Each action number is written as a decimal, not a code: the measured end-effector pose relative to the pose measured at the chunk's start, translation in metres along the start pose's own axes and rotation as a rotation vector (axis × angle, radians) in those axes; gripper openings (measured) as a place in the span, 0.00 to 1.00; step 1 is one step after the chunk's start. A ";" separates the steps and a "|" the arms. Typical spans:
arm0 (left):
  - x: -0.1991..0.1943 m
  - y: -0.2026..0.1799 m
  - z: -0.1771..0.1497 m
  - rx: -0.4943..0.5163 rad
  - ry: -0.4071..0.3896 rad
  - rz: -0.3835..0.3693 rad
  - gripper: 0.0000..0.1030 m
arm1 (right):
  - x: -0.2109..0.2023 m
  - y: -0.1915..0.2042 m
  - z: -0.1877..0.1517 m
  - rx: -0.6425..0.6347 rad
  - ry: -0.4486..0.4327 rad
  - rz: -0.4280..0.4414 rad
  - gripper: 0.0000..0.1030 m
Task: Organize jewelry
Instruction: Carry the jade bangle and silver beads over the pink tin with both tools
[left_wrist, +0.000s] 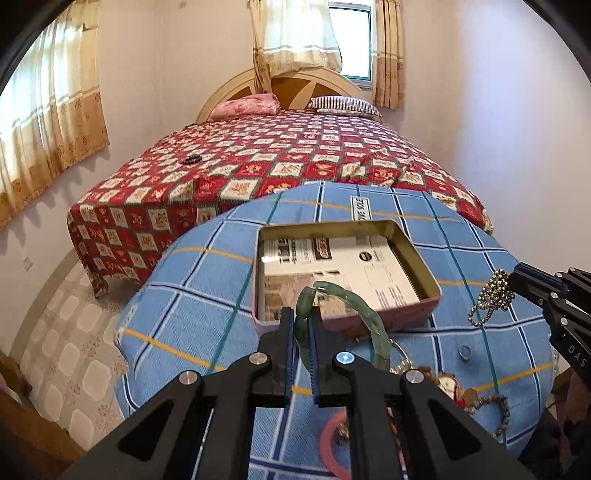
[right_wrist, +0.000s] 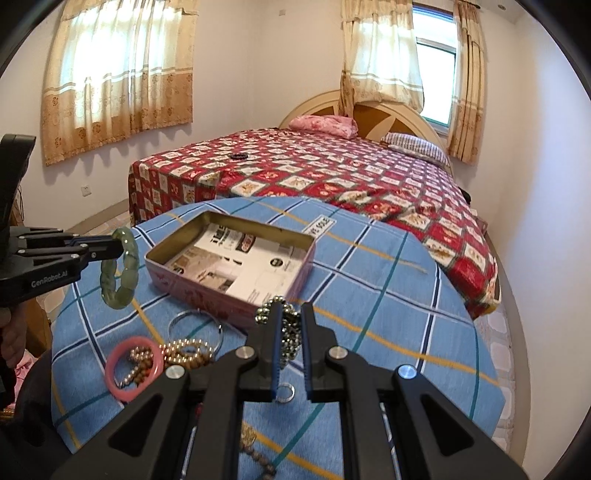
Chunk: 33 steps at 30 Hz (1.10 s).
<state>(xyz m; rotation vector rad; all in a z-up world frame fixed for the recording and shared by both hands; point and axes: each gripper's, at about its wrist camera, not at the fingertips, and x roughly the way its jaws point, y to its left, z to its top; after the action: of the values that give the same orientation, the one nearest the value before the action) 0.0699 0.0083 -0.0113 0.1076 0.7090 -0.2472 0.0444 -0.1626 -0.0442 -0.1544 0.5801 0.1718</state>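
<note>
While clamped, green bangle (left_wrist: 364, 314) fills left gripper (left_wrist: 303, 317).

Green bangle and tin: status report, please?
Left gripper shut on green bangle. Right gripper shut on beaded bracelet. Tin open ahead, path unobstructed.

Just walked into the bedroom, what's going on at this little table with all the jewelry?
A person is sorting jewelry with two handheld grippers. The left gripper holds a green bangle off the table, and the right gripper holds a silver beaded bracelet. An open tin sits between them on the blue checked cloth. More pieces, including a pink bangle, lie loose on it.
</note>
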 end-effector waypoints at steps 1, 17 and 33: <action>0.002 0.000 0.003 0.006 -0.002 0.005 0.06 | 0.002 0.000 0.002 -0.001 -0.002 0.001 0.11; 0.046 0.005 0.042 0.044 0.008 0.042 0.06 | 0.040 0.010 0.041 -0.025 -0.011 0.044 0.11; 0.093 0.007 0.058 0.073 0.043 0.090 0.06 | 0.096 0.018 0.050 -0.035 0.048 0.048 0.11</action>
<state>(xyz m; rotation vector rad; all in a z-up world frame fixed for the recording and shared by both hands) 0.1761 -0.0132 -0.0287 0.2140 0.7358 -0.1854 0.1462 -0.1243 -0.0583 -0.1789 0.6292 0.2258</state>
